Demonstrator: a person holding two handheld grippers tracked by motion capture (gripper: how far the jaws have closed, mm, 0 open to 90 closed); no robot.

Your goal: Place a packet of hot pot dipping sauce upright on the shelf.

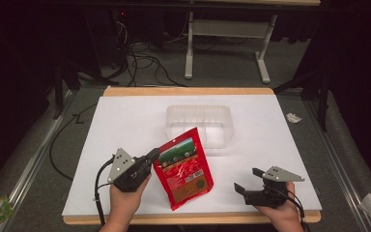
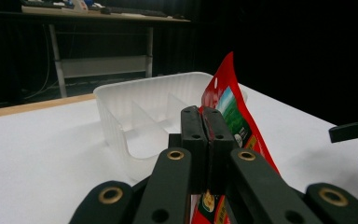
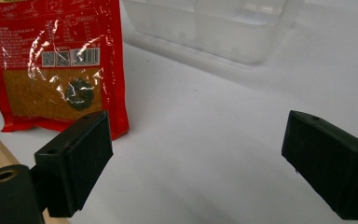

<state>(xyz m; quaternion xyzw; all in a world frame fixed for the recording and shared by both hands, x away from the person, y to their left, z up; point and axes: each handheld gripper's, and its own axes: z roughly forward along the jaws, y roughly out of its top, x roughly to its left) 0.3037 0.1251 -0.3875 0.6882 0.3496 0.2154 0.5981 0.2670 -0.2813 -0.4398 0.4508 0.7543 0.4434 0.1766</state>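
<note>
Left tongs (image 1: 153, 155) clamped fully on the red pouch (image 1: 183, 166) edge, clear tray (image 1: 200, 125) just beyond. Right tongs (image 1: 248, 180) wide open, empty, resting on the tabletop (image 1: 121, 125) well right of the pouch.

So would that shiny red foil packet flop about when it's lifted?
Probably: the shiny red foil packet is thin and crinkled, pinched at one edge by the left claw, so it likely sags. Its glossy film may slip. It looks light.

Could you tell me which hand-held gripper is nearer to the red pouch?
Left. The left hand-held gripper is clamped on the red pouch at its upper left edge; the right hand-held gripper waits open, apart on its right.
</note>
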